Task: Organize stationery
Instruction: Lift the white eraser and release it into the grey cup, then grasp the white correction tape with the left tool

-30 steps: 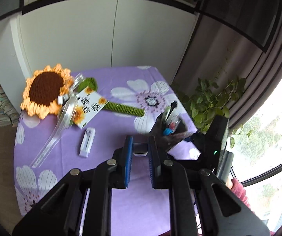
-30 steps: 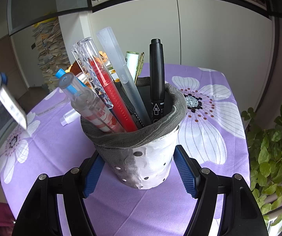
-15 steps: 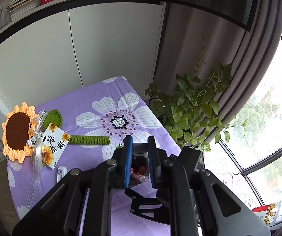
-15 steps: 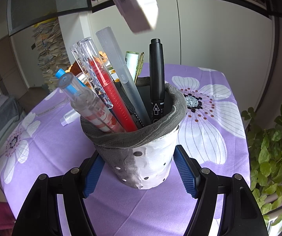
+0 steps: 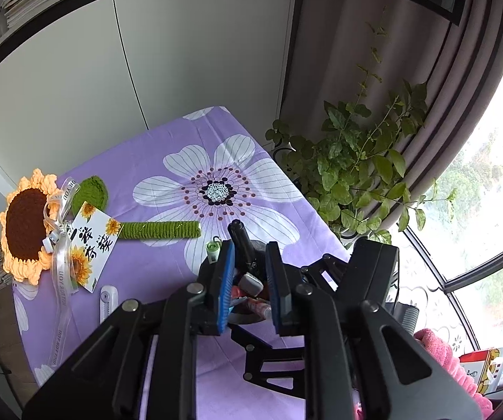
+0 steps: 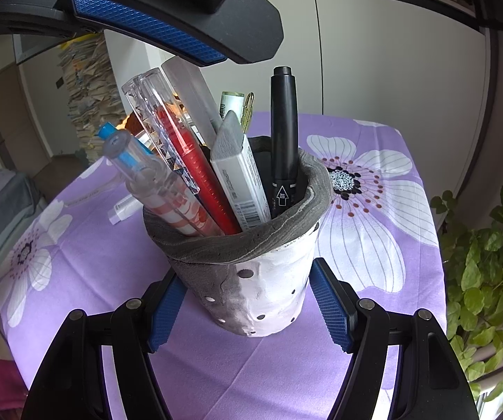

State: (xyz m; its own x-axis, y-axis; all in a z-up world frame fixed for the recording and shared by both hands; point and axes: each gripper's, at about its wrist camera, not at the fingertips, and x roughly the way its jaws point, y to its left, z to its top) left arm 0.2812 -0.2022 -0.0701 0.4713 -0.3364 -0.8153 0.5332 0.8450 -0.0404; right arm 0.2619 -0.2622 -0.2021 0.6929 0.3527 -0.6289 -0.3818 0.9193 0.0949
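Pen holder (image 6: 269,290): matt white pitted shell with rough grey felt-like cuff. Marker (image 6: 284,133): matt black plastic. Clear glossy plastic pen (image 6: 167,133). Worktop (image 6: 374,245): smooth printed purple cloth. Crocheted yarn sunflower (image 5: 27,224). Fingers (image 6: 328,304): knurled blue rubbery pads on black plastic.

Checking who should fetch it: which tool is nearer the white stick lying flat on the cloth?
Left. The left tool hovers over the holder, beside the white stick; the right tool clamps the holder's far side.
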